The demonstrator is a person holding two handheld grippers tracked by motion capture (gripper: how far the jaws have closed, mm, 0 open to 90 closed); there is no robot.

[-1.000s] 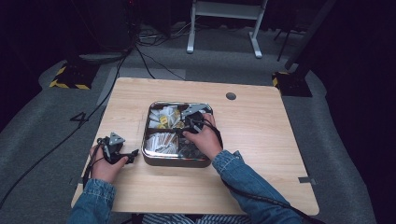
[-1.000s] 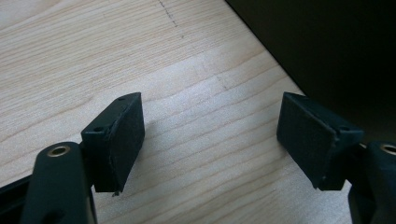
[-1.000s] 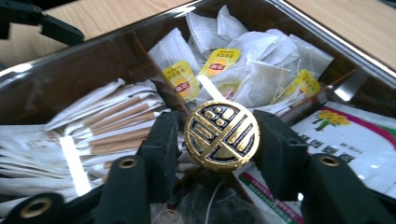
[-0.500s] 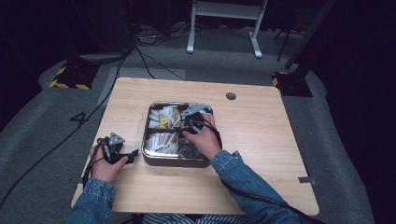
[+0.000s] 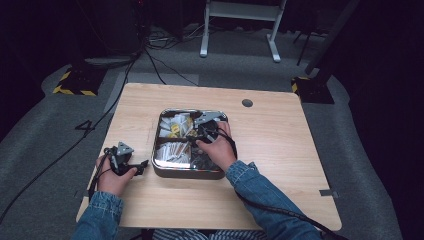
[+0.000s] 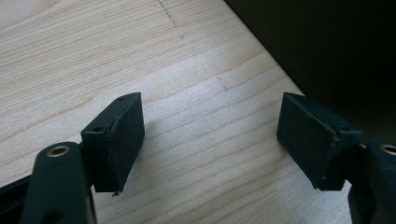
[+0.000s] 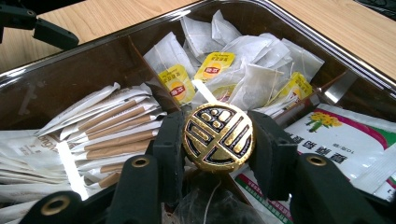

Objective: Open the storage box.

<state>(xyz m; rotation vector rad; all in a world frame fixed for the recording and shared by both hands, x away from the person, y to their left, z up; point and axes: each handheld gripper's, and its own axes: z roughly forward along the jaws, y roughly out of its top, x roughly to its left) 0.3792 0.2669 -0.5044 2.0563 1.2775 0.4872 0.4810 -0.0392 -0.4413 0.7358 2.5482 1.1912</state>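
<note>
Right gripper view has the good stuff: the right gripper is pinching a round gold-and-black medallion between its jaws, held over the middle of the metal tray where the dividers meet. I can't tell what the disc really is, maybe a knob on the divider or a loose token, but the pads are clamped on both its sides. Around it sit tea bags with yellow tags in the far compartment, paper sachets in the one to the left, and a flower-printed packet on the right.

From the high view, the tray sits about mid-table, slightly toward the near edge, with the right hand over it. The left gripper rests near the table's left edge, just beside the tray, jaws spread wide over bare wood, holding nothing.

My guess is that this is the grab-and-lift step. Next move probably calls for a straight, steady lift so the disc doesn't slip or drag tea bags along.
</note>
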